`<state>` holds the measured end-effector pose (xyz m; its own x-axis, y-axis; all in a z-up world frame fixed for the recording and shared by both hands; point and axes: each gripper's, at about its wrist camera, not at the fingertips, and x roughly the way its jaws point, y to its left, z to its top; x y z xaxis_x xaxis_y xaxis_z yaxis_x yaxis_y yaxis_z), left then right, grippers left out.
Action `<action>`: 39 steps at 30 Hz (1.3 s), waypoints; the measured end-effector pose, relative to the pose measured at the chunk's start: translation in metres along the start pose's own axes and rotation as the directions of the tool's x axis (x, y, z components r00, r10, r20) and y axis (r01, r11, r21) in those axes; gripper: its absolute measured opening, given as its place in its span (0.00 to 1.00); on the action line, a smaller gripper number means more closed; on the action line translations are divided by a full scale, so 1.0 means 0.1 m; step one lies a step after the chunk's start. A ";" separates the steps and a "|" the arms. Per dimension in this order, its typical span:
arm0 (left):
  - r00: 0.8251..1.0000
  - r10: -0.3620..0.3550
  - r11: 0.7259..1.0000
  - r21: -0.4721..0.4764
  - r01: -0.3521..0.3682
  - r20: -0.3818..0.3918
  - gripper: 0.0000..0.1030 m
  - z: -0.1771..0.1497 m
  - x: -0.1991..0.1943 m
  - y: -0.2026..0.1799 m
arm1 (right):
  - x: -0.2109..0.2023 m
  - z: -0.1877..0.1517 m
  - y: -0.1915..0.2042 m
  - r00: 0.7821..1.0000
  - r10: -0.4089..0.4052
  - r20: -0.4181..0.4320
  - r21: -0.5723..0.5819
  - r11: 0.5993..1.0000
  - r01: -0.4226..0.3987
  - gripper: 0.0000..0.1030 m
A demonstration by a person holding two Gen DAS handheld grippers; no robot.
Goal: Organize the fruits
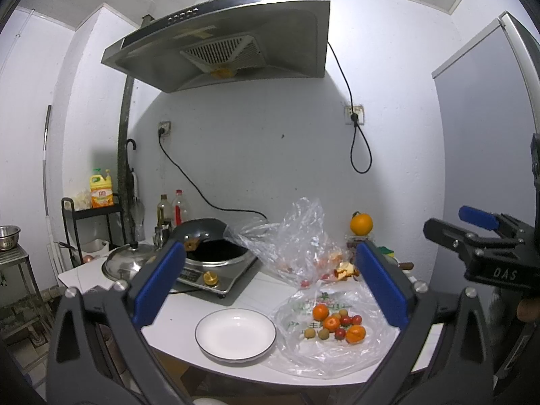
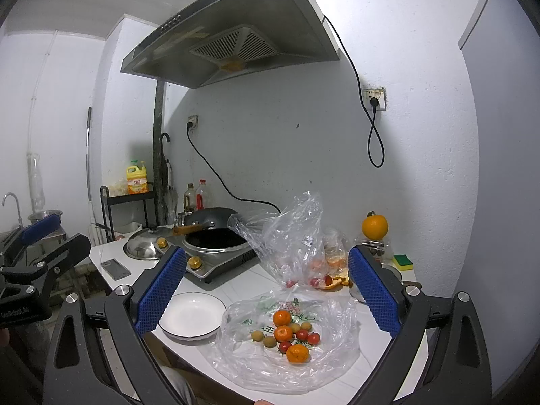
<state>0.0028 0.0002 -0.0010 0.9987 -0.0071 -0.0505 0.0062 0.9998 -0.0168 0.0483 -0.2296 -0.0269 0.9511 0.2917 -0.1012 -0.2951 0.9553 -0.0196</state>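
On my right gripper (image 1: 486, 236), seen from the left wrist camera, the black body carries pale letters that read "DAS". On my left gripper (image 2: 44, 246), seen from the right wrist camera, there is small white lettering along the body, too blurred for me to read. The flat plastic bag (image 2: 287, 337) under the fruit has green printed characters that I cannot make out. The yellow detergent bottle (image 1: 100, 189) has a red label with white characters, unreadable at this size.
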 end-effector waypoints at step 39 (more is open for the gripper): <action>0.969 -0.060 0.998 0.019 0.066 -0.240 0.99 -0.60 1.13 -0.14 | 0.91 -0.63 -0.49 0.971 -0.073 -0.229 -0.018 0.997 0.071 0.96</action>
<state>0.1126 -0.0160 -0.0661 0.9551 -0.0706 -0.2877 0.0734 0.9973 -0.0008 0.1434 -0.2528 -0.0973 0.9241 0.2024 -0.3242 -0.2286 0.9725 -0.0446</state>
